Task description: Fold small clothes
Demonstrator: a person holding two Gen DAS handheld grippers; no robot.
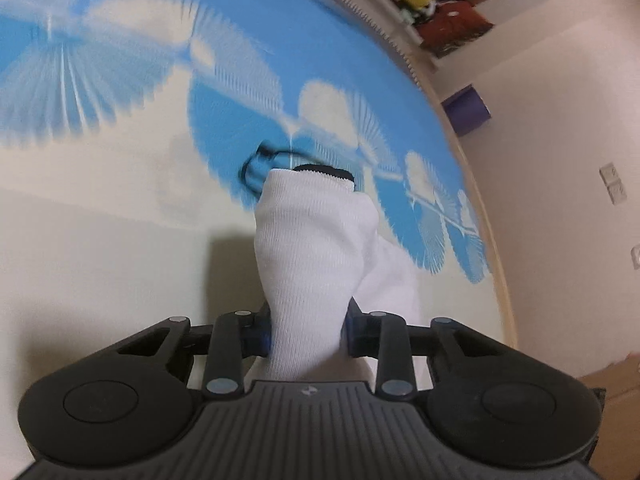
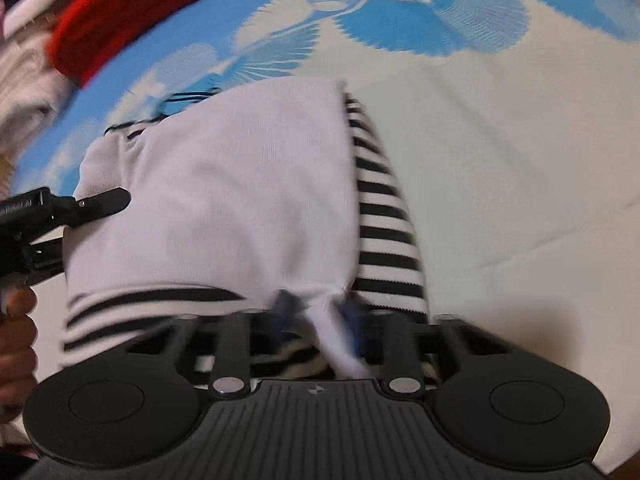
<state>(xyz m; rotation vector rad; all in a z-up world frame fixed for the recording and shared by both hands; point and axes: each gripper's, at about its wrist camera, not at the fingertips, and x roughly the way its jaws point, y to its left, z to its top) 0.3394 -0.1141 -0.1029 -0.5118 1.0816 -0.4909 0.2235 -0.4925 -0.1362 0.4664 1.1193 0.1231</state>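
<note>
The white sock (image 1: 316,256) is pinched in both sets of tongs at once: the left tongs (image 1: 306,332) are clamped on a bunched fold of it down at 6 o'clock of the left wrist view, and the right tongs (image 2: 316,312) are nipped tight on a twisted corner of the same fabric at 6 o'clock of the right wrist view. It hangs just above a bed sheet (image 1: 120,80) printed with blue and white leaves, partly over a black-and-white striped garment (image 2: 384,208) that peeks out at 3 o'clock and 7 o'clock of the white one. A red knit item (image 2: 132,12) sits up at 10 o'clock, well apart. The knit looks light, floppy and stretchy, so it probably sags and slides wherever it isn't held; nothing fragile about it. Best bet seems to be grabbing at the hems or corners, through both layers, since a pinch mid-panel would likely just bunch it up like it's doing now. The right view is blurry near the pads, so exact contact is a bit of a guess.
</note>
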